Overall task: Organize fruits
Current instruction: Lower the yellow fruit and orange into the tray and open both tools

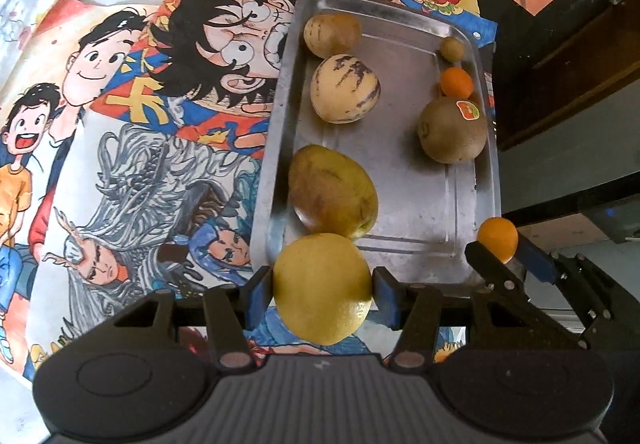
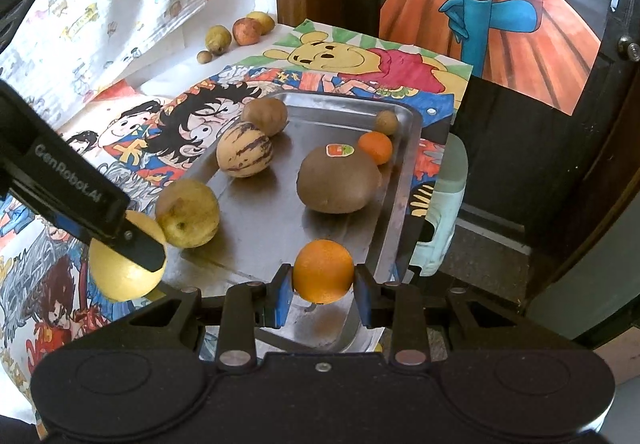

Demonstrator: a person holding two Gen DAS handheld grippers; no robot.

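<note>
Yellow fruit (image 1: 322,288) clamped in your left gripper (image 1: 322,290), at tray (image 1: 416,212) near edge; right gripper (image 2: 323,271) grips orange (image 2: 323,271) above same end. Risk: release early, fruit rolls off rim onto cloth.

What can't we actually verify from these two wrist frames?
- Near end of the steel tray: both views, hidden behind the jaws and held fruit.
- Whether the yellow round fruit or the orange citrus touches the tray: contact hidden.
- Sticker text on the brown kiwi: too small.
- Fruits at the table's far corner: too small to identify; cut off in the left view.
</note>
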